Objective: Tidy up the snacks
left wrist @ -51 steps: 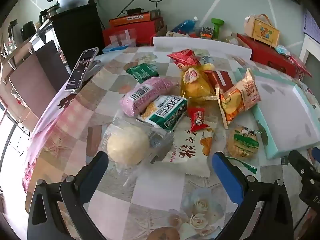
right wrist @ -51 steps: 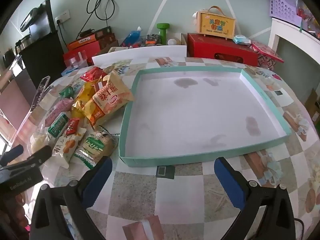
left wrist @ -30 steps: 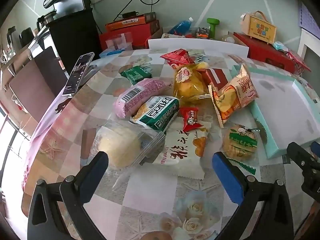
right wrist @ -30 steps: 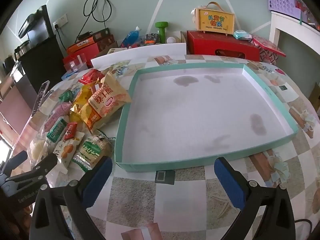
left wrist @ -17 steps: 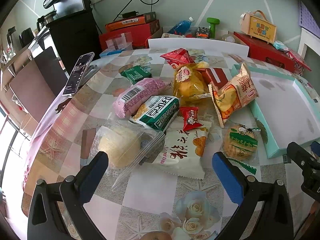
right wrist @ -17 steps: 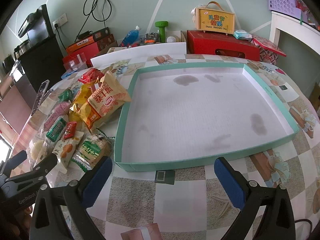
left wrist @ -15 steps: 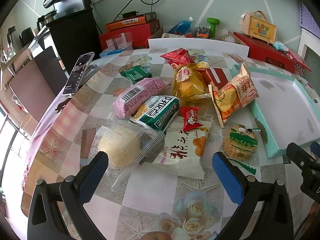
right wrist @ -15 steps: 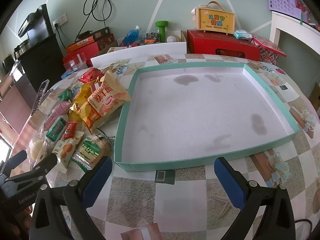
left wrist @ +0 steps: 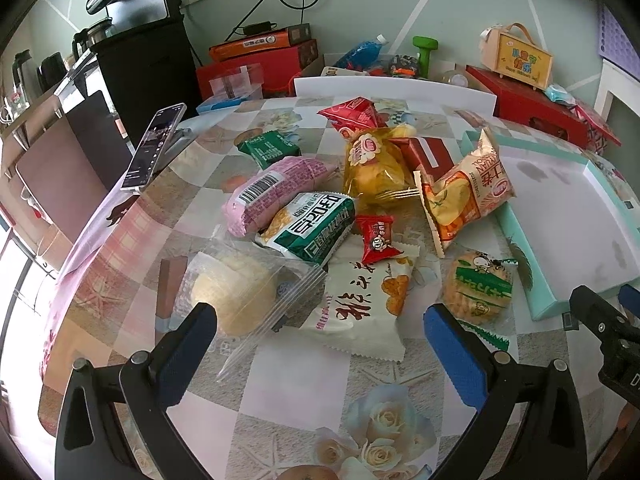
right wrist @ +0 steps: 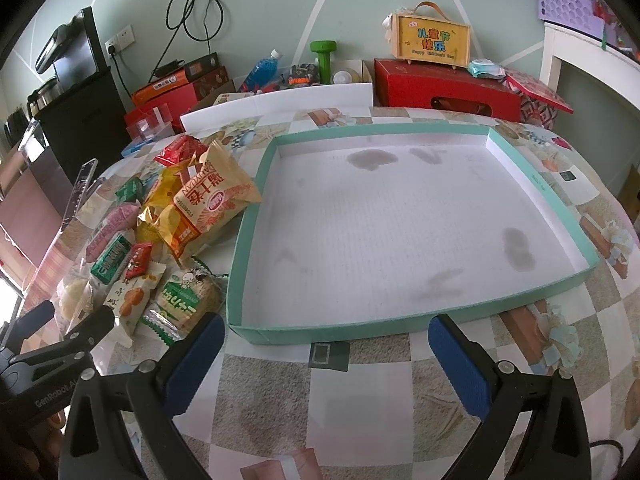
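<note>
A pile of snack packets lies on the patterned table left of a shallow teal-rimmed tray whose white floor holds nothing. In the left wrist view I see a clear-bagged bun, a white cracker packet, a round green-labelled cracker pack, a green-white packet, a pink packet, a small red candy, a yellow bag and an orange chip bag. My left gripper stands open just short of the bun and white packet. My right gripper hangs open before the tray's near rim.
A phone leans on a stand at the table's left edge. Red boxes, a blue bottle, a green dumbbell and a yellow toy case line the back behind a white board. A black cabinet stands far left.
The left gripper drew back and rose a little, so the snack pile sits farther off. The right gripper shifted only slightly. Both stayed open.
</note>
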Motion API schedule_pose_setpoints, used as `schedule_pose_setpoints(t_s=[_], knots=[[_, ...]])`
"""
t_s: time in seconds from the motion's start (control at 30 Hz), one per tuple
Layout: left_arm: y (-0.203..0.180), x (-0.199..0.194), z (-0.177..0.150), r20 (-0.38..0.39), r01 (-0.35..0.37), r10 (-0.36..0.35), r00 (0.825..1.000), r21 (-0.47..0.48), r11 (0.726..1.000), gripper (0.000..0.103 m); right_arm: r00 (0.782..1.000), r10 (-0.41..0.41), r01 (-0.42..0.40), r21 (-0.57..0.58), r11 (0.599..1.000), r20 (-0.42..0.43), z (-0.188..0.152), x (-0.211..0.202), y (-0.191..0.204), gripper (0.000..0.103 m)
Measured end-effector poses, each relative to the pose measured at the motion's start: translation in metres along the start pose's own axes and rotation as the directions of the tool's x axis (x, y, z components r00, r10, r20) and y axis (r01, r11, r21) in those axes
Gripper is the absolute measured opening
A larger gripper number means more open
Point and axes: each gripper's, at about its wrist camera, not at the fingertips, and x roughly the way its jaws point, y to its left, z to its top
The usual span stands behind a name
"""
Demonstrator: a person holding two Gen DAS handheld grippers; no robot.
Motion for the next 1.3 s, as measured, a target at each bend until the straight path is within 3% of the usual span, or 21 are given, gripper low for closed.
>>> schedule_pose_setpoints(t_s=[0.47,1.3], knots=[[-0.003,0.000,0.000,0.005,0.004,-0.004,1.000,0.005,1.000,0.103,1.000,-0.003,0.003,0.004,1.000,-0.001,0.003,0.000,0.000,0.103],[0.012,-0.009,0.006,0.013,0.076,-0.076,0.997,-0.005,0.997,0.103,1.000,-0.016,0.016,-0.010,1.000,0.009,0.004,0.002,0.002,0.103]])
